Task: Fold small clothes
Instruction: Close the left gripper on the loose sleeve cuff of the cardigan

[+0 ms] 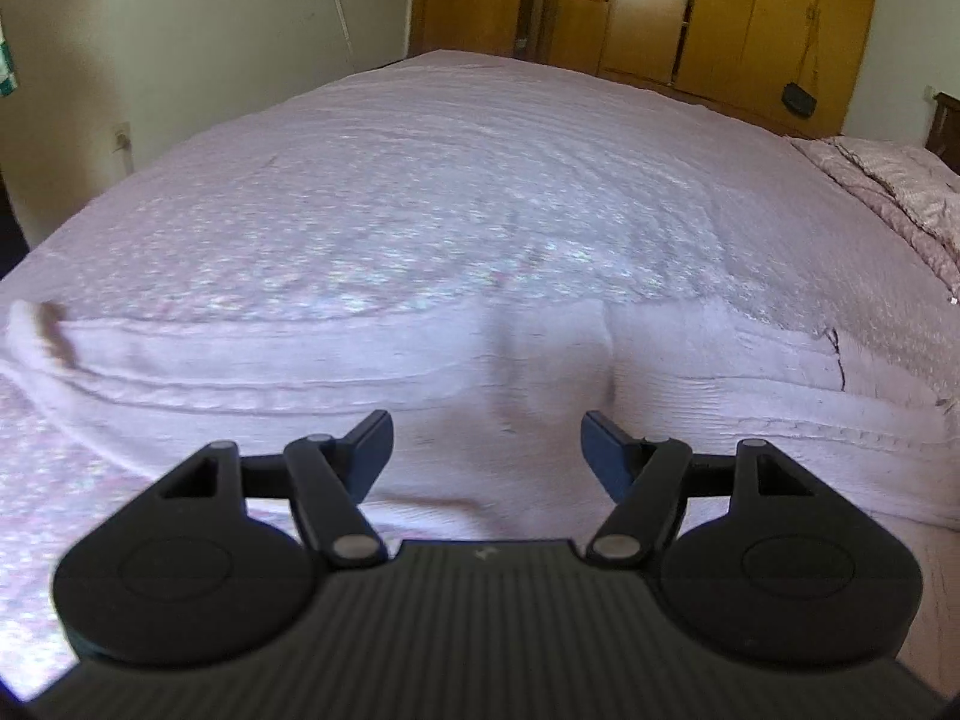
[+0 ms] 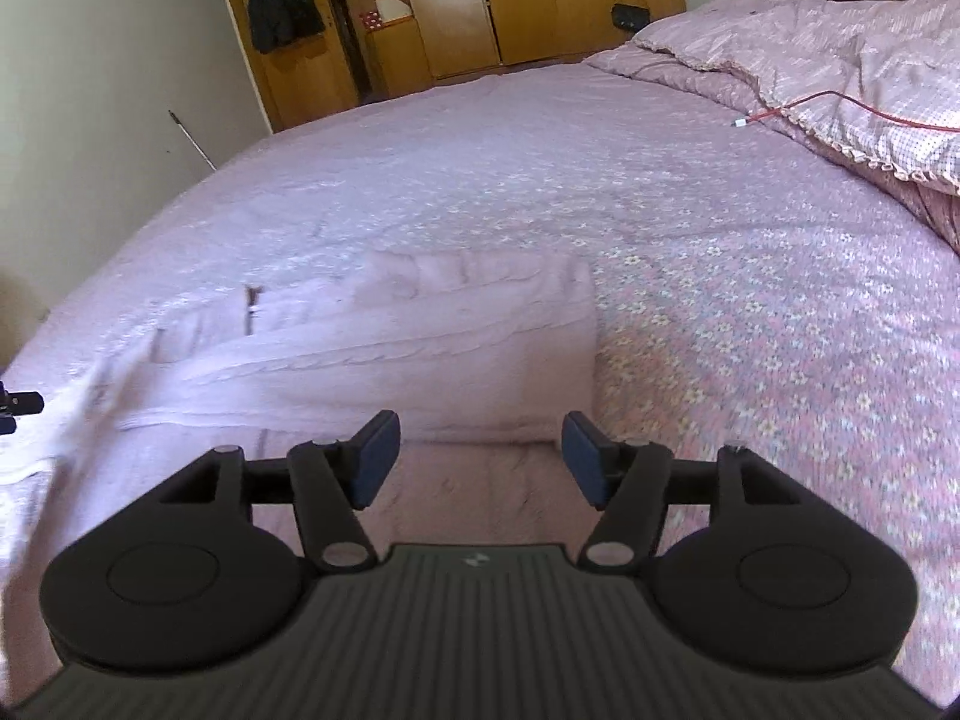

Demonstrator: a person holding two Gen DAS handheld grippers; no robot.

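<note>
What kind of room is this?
Most likely a bedroom: a big bed with a flowery pink cover, a rumpled quilt at its head, and wooden wardrobes along the far wall.

A folded garment [image 1: 480, 384] lies flat on the bed [image 1: 456, 180], near its front edge. In the left wrist view the garment stretches across the whole width, just ahead of the left gripper [image 1: 487, 453], whose spread fingers hang above the cloth with nothing between them. In the right wrist view the garment [image 2: 420, 348] lies ahead and to the left of the right gripper [image 2: 480, 456], its right edge ending before bare sheet. A quilt [image 2: 840, 72] is heaped at the right end of the bed, a cable [image 2: 840, 108] lying on it. Behind the bed stand wardrobes [image 2: 540, 0], against the far wall
</note>
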